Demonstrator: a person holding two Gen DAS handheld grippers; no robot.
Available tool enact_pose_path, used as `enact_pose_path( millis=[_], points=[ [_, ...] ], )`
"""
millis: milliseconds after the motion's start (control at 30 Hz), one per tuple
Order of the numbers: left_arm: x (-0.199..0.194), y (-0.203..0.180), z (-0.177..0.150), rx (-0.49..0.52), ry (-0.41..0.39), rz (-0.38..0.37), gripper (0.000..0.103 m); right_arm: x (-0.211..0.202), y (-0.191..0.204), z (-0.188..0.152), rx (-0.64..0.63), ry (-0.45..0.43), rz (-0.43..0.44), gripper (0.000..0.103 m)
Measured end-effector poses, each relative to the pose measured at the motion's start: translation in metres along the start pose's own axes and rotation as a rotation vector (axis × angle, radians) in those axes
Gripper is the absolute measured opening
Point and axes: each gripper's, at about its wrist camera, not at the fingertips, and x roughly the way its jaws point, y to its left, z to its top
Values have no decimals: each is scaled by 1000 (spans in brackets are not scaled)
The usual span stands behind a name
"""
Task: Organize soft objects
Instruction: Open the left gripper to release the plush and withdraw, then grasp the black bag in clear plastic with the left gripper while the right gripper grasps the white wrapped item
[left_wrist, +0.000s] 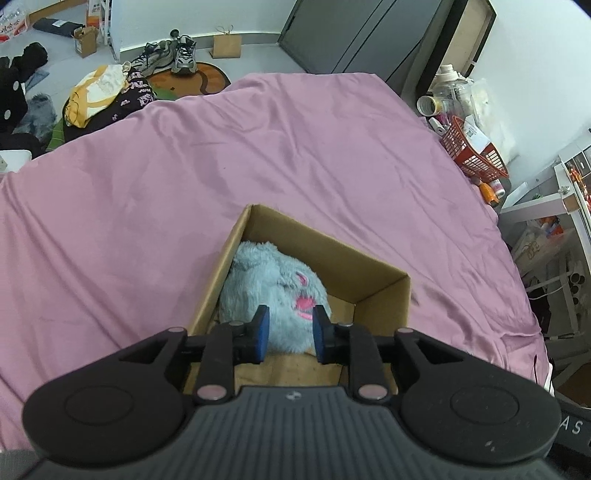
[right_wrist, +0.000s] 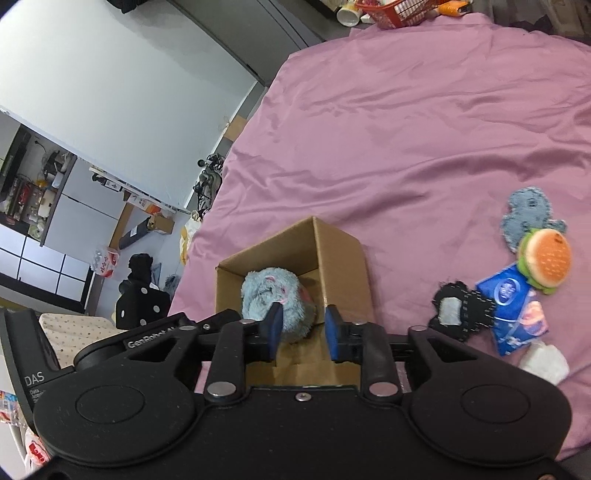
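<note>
Plush toy (left_wrist: 269, 284) in box (left_wrist: 384, 291) — underside hidden; both grippers' fingers apart, holding nothing.

Plain brown corrugated cardboard box (left_wrist: 384, 291), matt and raw at the edges. Inside it, a shaggy pale-blue plush toy (left_wrist: 273, 288) with long, fluffy pile. Under the box, the pink bedsheet (left_wrist: 221, 166) is smooth cloth with a soft satin sheen, lightly creased. Right of the box, a plush burger (right_wrist: 546, 256), velvety, and a glossy blue plastic packet (right_wrist: 511, 306) catching the light.
</note>
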Motion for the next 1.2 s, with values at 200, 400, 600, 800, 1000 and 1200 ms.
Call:
enact_pose_path(
  millis=[200, 400, 600, 800, 1000, 1200],
  points=[
    [-20, -10, -12, 21, -11, 36, 51, -26, -19, -14, -2, -20, 0, 49],
    [-36, -26, -30, 81, -23, 45, 73, -49, -41, -22, -2, -43, -14, 61],
    [-46, -45, -51, 141, -20, 49, 77, -67, -62, -29, 13, -55, -27, 68],
    [-51, -60, -68, 176, -13, 53, 78, -83, -78, -35, 15, -71, -38, 78],
    [-56, -72, -82, 192, -17, 45, 78, -93, -95, -40, 28, -77, -46, 81],
    [-61, -85, -95, 221, -16, 45, 78, -96, -111, -46, 32, -77, -51, 88]
  ],
)
